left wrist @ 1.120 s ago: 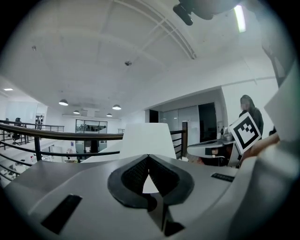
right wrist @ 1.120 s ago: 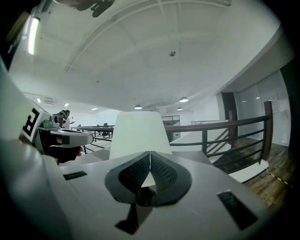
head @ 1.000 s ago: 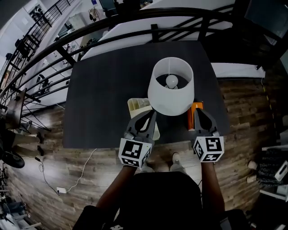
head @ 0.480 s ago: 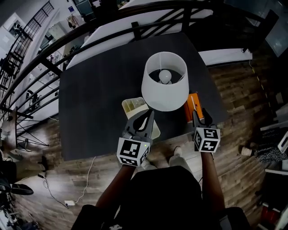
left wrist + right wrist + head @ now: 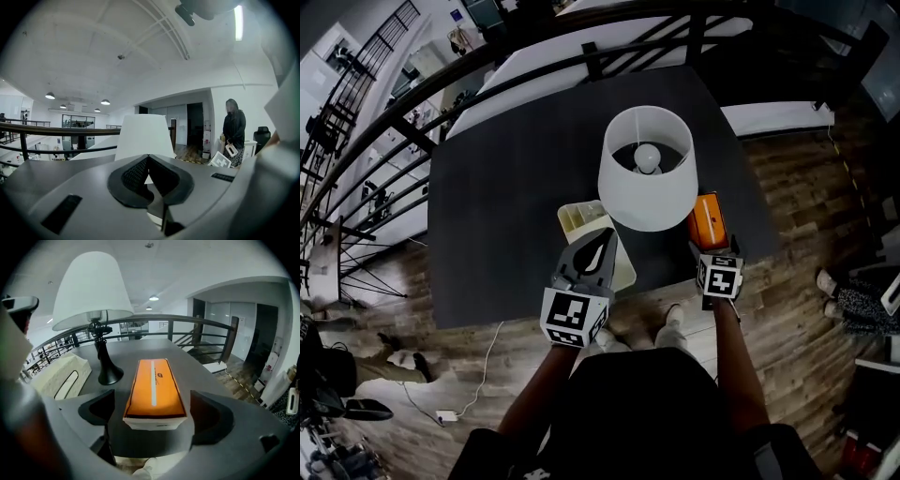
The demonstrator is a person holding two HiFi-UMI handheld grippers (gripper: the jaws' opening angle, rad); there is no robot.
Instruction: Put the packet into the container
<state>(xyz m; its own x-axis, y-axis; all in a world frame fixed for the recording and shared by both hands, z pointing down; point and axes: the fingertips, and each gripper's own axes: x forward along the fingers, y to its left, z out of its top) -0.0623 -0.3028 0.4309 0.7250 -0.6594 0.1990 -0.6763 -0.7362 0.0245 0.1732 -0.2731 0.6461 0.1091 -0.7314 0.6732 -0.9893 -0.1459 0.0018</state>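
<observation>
An orange packet (image 5: 708, 219) (image 5: 153, 386) lies flat on the dark table (image 5: 506, 206), right of the lamp. My right gripper (image 5: 716, 253) (image 5: 154, 417) sits at the packet's near end. Its jaws are opening wide, the packet's end lies between them, and the pads stand clear of its sides. The cream container (image 5: 586, 223) (image 5: 60, 376) rests left of the lamp base. My left gripper (image 5: 602, 242) (image 5: 148, 157) hovers over the container's near part, shut with nothing in it, and hides part of the container.
A lamp with a white shade (image 5: 647, 165) (image 5: 143, 136) and black base (image 5: 108, 373) stands between container and packet. The table's front edge runs just under both grippers, with wooden floor (image 5: 787, 178) below. A black railing (image 5: 534, 70) lines the far side. A person (image 5: 233, 131) stands far off.
The right gripper's jaws have gone from shut to wide apart, and it has drawn back to the packet's near end. The left gripper has hardly moved.
</observation>
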